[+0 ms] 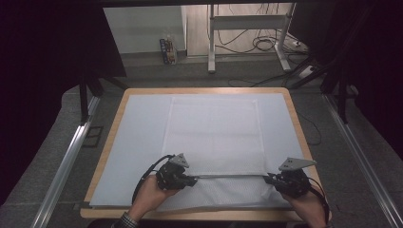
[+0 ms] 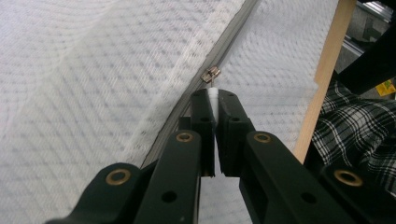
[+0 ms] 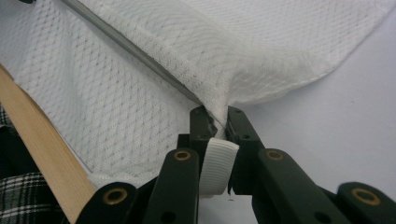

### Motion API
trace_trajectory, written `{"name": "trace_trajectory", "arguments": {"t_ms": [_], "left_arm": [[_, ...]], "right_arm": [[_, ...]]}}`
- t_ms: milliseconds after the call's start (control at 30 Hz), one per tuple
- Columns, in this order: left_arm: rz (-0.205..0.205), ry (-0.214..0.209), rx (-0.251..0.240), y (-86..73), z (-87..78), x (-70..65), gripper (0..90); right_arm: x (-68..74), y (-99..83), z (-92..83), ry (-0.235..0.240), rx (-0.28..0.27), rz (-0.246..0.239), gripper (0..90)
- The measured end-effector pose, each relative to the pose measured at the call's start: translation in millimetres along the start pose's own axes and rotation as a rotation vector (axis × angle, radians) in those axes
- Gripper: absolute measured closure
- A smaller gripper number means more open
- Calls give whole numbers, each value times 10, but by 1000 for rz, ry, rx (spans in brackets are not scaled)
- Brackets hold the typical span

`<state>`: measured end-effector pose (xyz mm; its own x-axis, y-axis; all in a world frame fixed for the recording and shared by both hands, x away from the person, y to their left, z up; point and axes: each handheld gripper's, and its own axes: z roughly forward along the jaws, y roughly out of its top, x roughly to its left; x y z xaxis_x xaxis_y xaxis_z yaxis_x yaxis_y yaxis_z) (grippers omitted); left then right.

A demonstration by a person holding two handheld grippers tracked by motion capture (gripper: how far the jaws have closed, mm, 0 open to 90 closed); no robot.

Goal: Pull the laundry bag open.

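High view: I am looking down on a wooden table (image 1: 107,142) that is carrying a pale blue mat (image 1: 138,142), with a white mesh bag (image 1: 214,133) lying flat at its middle. A grey zipper (image 1: 233,175) is running across the bag near the table's front edge. My left gripper (image 1: 194,180) is sitting at the zipper's left end, and my right gripper (image 1: 267,179) at its right end, each held in a hand.

Left gripper view: I am seeing the left gripper (image 2: 214,95) with its jaws pressed together on a white pull tab (image 2: 213,99), which is hanging just below the metal zipper slider (image 2: 210,74). The zipper (image 2: 224,46) is running diagonally across the mesh bag (image 2: 93,84). A plaid sleeve (image 2: 359,130) is showing beyond the table edge (image 2: 327,70).

Right gripper view: I am seeing the right gripper (image 3: 218,114) pinching a bunched corner of the mesh bag (image 3: 224,51) at the zipper's (image 3: 140,56) end, lifting the fabric slightly off the mat (image 3: 336,112).
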<state>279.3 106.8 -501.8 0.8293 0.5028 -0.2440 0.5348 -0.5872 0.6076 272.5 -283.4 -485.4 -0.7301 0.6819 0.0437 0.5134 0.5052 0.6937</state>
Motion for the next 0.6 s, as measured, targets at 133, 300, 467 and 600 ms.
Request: {"name": "trace_trajectory", "arguments": {"t_ms": [133,300,467,600], "left_arm": [[-6,2,-5,-21,-35,8,876],[1,19,4,-39,-41,-8,876],[-15,14,0,-86,-77,21,876],[-24,16,0,-119,-109,36,876]], "right_arm": [[-2,0,0,3,-2,1,816],[3,3,4,-3,0,-6,816],[-3,-1,0,-2,1,1,817],[-1,-1,5,-7,5,-5,817]]}}
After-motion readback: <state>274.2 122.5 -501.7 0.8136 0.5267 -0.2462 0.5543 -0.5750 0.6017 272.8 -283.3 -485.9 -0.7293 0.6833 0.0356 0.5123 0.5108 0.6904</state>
